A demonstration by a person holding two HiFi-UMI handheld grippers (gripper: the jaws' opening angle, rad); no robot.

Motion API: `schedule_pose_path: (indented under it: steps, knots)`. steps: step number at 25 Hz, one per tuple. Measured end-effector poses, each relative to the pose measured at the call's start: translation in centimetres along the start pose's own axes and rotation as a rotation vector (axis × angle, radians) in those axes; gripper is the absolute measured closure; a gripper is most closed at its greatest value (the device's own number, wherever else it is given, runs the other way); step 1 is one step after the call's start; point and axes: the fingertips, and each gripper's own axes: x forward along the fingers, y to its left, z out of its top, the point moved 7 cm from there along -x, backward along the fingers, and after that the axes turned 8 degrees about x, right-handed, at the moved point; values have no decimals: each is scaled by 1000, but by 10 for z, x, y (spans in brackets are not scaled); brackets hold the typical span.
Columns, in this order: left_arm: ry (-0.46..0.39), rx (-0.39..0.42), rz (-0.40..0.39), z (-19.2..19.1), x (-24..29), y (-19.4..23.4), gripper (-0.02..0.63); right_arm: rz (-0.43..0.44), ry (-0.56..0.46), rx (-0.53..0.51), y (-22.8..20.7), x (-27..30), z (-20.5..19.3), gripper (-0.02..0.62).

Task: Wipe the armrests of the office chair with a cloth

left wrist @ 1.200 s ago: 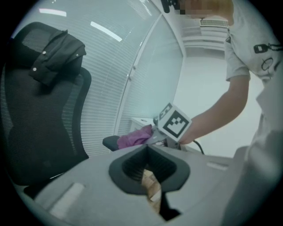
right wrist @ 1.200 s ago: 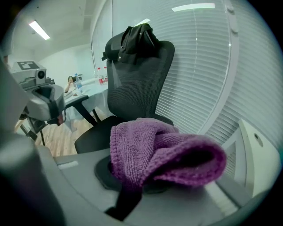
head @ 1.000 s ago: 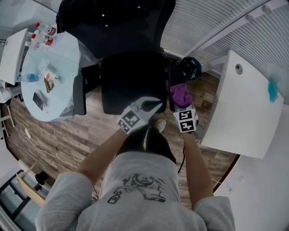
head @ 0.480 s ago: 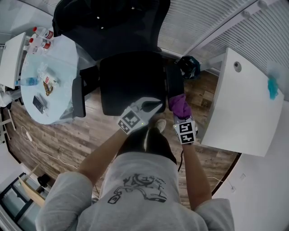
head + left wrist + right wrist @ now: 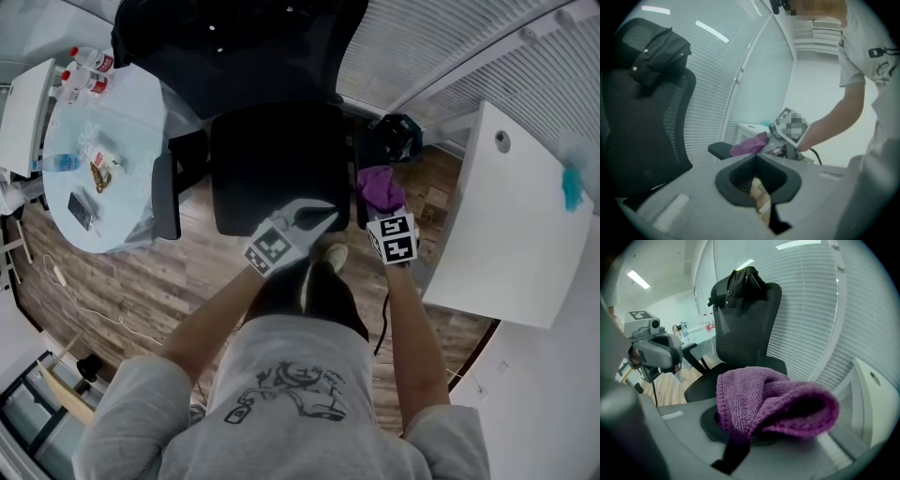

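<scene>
1. Clamping the purple cloth (image 5: 773, 404), the right gripper's (image 5: 382, 214) jaws hold it on the armrest (image 5: 721, 149), right of centre in the head view.
2. Left gripper (image 5: 317, 217): jaws together with nothing between them, over the front edge of the seat (image 5: 272, 159).
3. Labels on the bottles (image 5: 94, 62), upper left, are too small to read.
4. The cloth hides the tips of the right jaws.

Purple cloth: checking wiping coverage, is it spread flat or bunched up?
Bunched: the purple cloth folds over itself in a lump, pinched by the right gripper.
</scene>
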Motion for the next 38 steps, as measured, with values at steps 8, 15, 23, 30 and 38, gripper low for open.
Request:
schedule_pose_path:
  steps: [8, 15, 23, 30, 38]
  knots:
    - [8, -8, 12, -10, -8, 3, 604, -27, 12, -69, -26, 51, 59, 566]
    - [7, -4, 17, -7, -12, 1, 604, -48, 0, -66, -29, 56, 70, 566]
    - [-40, 5, 48, 23, -27, 2, 604, -39, -203, -68, -4, -3, 75, 565]
    - [-139, 14, 94, 84, -58, -5, 604, -45, -343, -72, 35, -91, 85, 565]
    - [-290, 67, 113, 188, -94, -37, 604, -63, -525, -59, 85, -211, 112, 565]
